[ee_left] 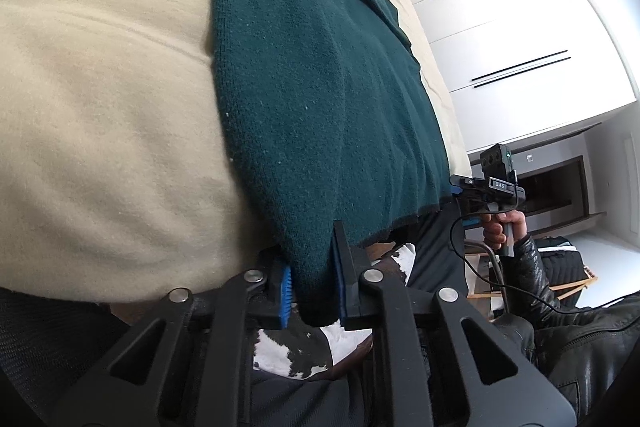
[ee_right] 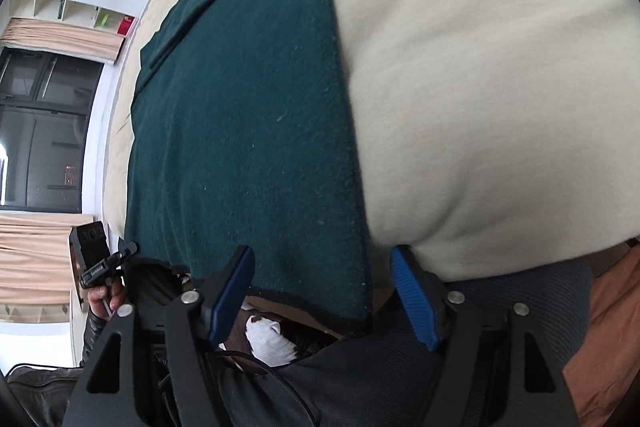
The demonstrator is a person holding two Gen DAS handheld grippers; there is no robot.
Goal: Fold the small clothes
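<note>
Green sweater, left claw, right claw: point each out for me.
green sweater (ee_right: 248, 131): right wrist view, middle of the knit.
left claw (ee_left: 314, 291): left wrist view, between fingertips, on the hem corner.
right claw (ee_right: 324, 291): right wrist view, between fingertips.

Dark green sweater (ee_left: 312, 99), cream bedcover (ee_left: 108, 107)

A home bedroom: cream-covered bed (ee_left: 100, 87), white wardrobe doors (ee_left: 500, 27), curtained window (ee_right: 44, 131).
</note>
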